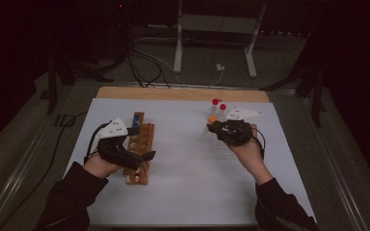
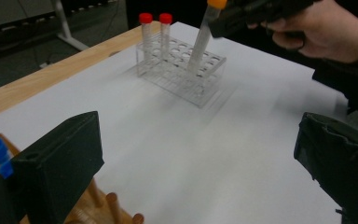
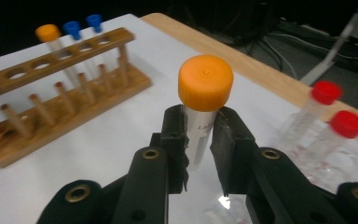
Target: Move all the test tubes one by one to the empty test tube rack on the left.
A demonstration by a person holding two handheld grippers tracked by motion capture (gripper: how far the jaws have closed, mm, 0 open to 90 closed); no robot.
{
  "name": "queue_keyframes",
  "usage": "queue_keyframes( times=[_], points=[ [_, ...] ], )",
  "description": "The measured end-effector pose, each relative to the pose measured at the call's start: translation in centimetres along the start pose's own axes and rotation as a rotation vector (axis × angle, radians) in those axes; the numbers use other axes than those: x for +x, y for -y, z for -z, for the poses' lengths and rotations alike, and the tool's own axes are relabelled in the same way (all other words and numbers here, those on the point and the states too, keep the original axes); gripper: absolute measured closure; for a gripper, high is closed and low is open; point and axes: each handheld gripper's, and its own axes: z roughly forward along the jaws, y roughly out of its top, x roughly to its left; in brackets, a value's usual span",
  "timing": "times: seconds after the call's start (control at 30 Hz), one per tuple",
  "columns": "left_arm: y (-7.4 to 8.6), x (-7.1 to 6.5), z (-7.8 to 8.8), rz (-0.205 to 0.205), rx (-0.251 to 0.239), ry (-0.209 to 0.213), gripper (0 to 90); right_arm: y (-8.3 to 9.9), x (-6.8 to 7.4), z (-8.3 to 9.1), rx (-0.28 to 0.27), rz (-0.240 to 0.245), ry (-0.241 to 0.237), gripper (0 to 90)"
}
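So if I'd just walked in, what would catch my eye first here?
Probably the orange-capped tube, clamped just under its cap in the right gripper and lifted over the clear rack on the right of the white table. Two red-capped tubes stand at that rack's far end. On the left, a wooden rack holds blue-capped tubes and another orange one, with the left gripper open over it.

Room dim, far part nearly black. Table [image 1: 183, 94] wooden, pale edge strip visible at far side; white sheet [image 1: 188, 168] covers most of top. Floor [image 1: 279, 57] grey-green, dull. Beyond table, white metal frame [image 1: 217, 24] with 2 legs ending in flat feet. Black cables [image 1: 139, 62] snake across floor at left behind table; white cable with plug [image 1: 219, 68] near centre. Dark stand legs [image 1: 53, 82] at left, another dark stand [image 1: 318, 91] at right. Metal rails [image 1: 19, 168] run along both table sides.
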Motion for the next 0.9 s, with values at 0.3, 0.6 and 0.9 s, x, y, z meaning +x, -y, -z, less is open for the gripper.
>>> queue_keyframes(
  times=[0.3, 0.6, 0.9],
  points=[
    [-0.5, -1.1, -1.1, -0.031, 0.017, 0.05, 2.3, 1.3, 3.4, 0.1, 0.023, 0.037, -0.079, 74.9],
    [-0.6, -2.3, -2.8, -0.054, 0.011, 0.111, 17.2, 2.2, 7.0, -0.2, 0.039, 0.08, -0.171, 74.9],
    [-1.5, -4.1, -5.1, -0.119, 0.033, 0.146, 34.7, 2.6, 8.5, -0.6, 0.049, 0.09, -0.218, 74.9]
  ],
)
